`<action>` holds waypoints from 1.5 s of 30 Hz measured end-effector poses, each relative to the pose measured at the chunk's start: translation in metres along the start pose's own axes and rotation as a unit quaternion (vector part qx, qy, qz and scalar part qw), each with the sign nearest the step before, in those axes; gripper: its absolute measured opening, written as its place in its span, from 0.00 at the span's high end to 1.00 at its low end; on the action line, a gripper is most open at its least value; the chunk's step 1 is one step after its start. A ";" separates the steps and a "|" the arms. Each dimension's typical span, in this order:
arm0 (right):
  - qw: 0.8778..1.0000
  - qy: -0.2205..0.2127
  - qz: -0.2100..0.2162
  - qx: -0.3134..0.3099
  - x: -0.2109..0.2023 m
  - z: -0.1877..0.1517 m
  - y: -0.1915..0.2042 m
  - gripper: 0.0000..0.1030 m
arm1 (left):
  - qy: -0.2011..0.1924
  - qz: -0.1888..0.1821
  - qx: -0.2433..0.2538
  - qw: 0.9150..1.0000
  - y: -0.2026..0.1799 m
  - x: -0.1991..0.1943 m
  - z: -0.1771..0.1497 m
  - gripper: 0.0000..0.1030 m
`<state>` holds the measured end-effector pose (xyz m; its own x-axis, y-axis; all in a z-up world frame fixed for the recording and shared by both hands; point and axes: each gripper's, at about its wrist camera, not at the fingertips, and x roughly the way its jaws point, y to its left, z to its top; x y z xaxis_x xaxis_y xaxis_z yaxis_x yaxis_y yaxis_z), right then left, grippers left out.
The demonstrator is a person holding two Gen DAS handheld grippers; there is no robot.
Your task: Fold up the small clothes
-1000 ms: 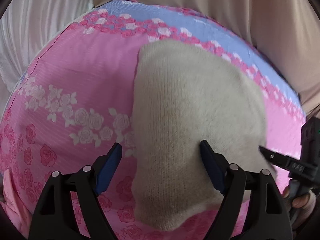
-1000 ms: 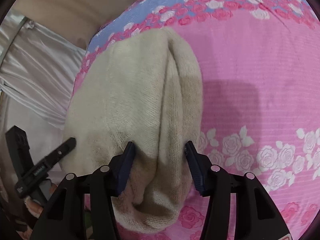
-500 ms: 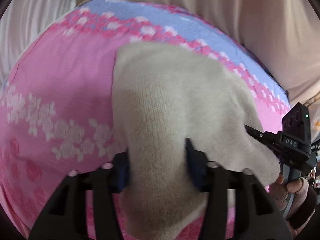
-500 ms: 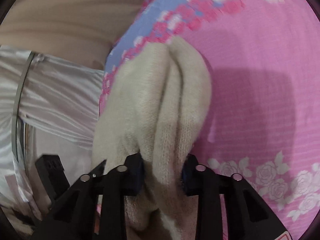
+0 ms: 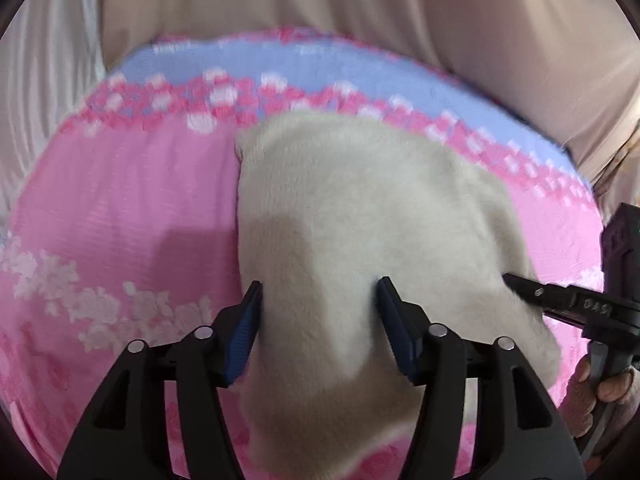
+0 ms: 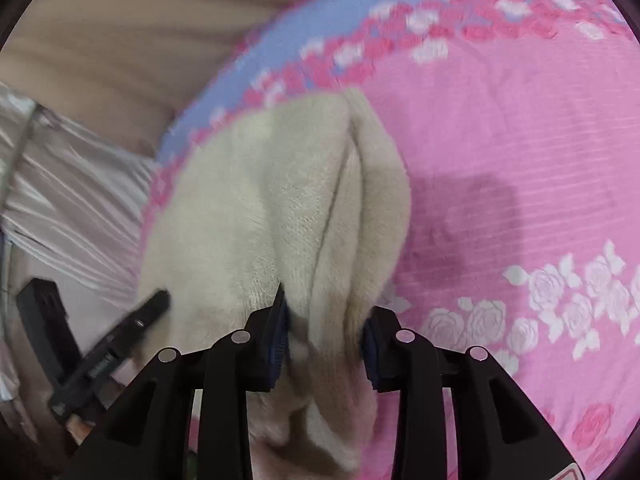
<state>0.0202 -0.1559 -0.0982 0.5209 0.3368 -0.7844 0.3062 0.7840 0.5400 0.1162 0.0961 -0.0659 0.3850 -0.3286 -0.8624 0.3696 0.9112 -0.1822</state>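
Note:
A cream knitted garment (image 5: 360, 216) lies on a pink flowered bedspread (image 5: 120, 208). My left gripper (image 5: 318, 332) is shut on the near edge of the garment, with cloth bunched between its blue pads. In the right wrist view the same garment (image 6: 260, 208) shows a lengthwise fold. My right gripper (image 6: 324, 340) is shut on the garment's near folded edge. The right gripper's finger also shows at the right edge of the left wrist view (image 5: 560, 300). The left gripper shows at the lower left of the right wrist view (image 6: 116, 336).
The bedspread has a blue band with pink roses (image 5: 320, 76) along its far edge. Beige cloth (image 5: 320, 0) hangs behind the bed. White pleated fabric (image 6: 72, 184) lies to the left of the bed in the right wrist view.
Both grippers closed on the garment's near edge about half a second ago and still hold it. The views have shifted, showing more of the far edge of the bed.

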 end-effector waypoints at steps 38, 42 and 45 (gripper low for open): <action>0.978 -0.090 -0.142 -0.128 -0.058 -0.040 0.083 0.43 | -0.028 0.081 -0.002 0.996 -0.044 -0.063 -0.025 0.05; 0.977 -0.092 -0.153 -0.119 -0.060 -0.051 0.081 0.42 | -0.042 0.087 0.008 0.995 -0.051 -0.069 -0.033 0.05; 0.976 -0.095 -0.158 -0.116 -0.062 -0.054 0.080 0.42 | -0.045 0.087 0.009 0.995 -0.054 -0.071 -0.038 0.05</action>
<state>-0.0311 -0.0859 -0.0228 0.5758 -0.0262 -0.8172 0.2975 0.9377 0.1796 0.0370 0.0801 -0.0126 0.5182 -0.1888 -0.8341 0.3065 0.9516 -0.0249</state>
